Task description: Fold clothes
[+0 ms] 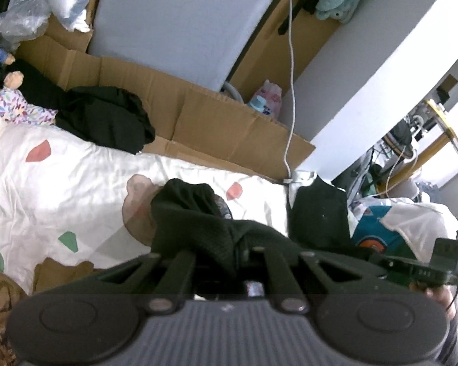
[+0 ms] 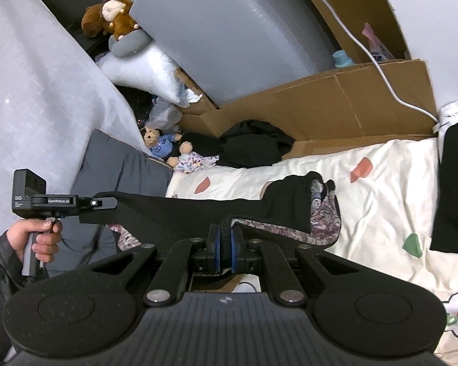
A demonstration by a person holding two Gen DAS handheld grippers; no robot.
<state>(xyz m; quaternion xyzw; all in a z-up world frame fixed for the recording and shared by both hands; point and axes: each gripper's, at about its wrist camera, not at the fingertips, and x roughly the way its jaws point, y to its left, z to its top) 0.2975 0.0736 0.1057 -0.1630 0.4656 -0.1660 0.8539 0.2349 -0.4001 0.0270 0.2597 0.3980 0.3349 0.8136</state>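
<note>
- The bed [image 2: 381,189], under a white cover with coloured patches, is my work surface; flattened cardboard [image 2: 351,103] lies along its far side.
- A black garment [image 2: 198,210] with a patterned lining is the piece in hand. It is stretched between my two claws and raised off the bed, with one end hanging down toward the cover.
- A second dark heap [image 2: 253,146] lies untouched at the far edge of the bed near the soft toys [image 2: 168,149], well apart from my work (in my judgement next in line for folding).
- My right claw [image 2: 224,241] is clamped on an edge of the garment; the cloth shows pinched between the blue pads.
- My left claw [image 1: 226,244] is drawn together, with black fabric bunched over its fingertips. I judge it clamped on the same garment, though the cloth hides the pads themselves.
- Step in hand, as I assess it: the lift and spread, with the garment held by two points so that it hangs straight before any fold.
- The next move calls for keeping both grips firm and the span taut, then lowering the piece flat on a bare part of the cover, hanging end first, so it does not crumple.
</note>
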